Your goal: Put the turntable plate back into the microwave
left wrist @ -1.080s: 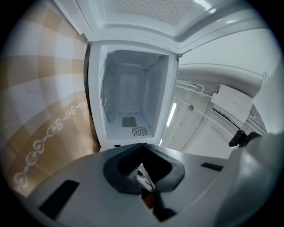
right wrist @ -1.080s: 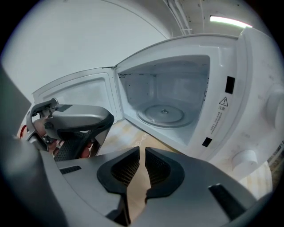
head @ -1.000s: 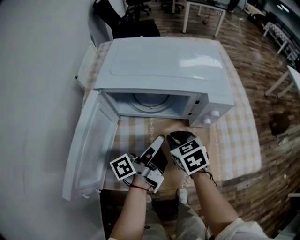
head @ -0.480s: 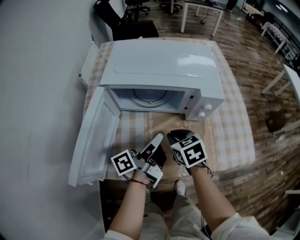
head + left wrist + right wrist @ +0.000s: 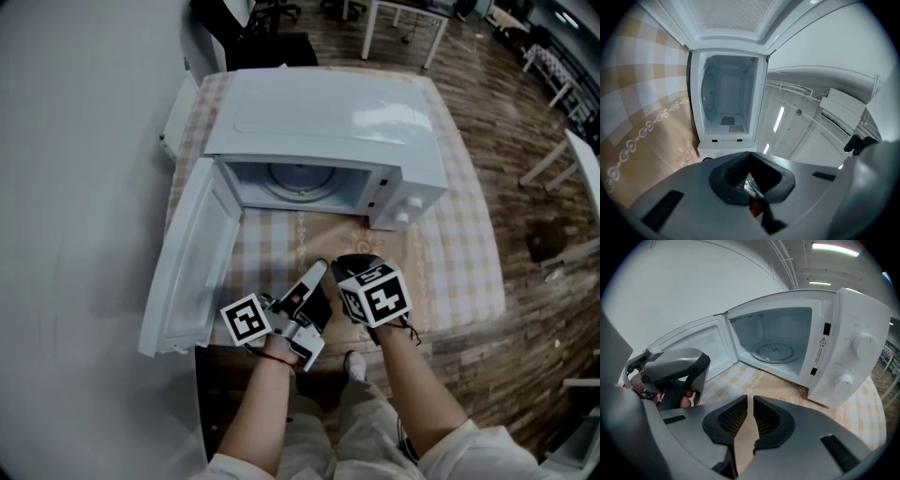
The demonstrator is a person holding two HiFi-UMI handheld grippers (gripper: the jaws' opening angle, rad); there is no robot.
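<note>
The glass turntable plate lies flat on the floor of the open white microwave. It shows clearly in the right gripper view as the turntable plate, and edge-on in the left gripper view. Both grippers hover side by side over the table's front edge, well short of the oven's mouth. My left gripper is shut, with nothing between its pads. My right gripper shows a narrow gap between its pads and holds nothing. The left gripper also appears at the left of the right gripper view.
The microwave door hangs wide open to the left, next to a grey wall. A checked cloth covers the table. The control knobs are on the oven's right front. Chairs and white tables stand on the wooden floor behind.
Both grippers have drawn back a little from the microwave toward the table's front edge. Their jaws look the same as before, and the plate has not moved.
</note>
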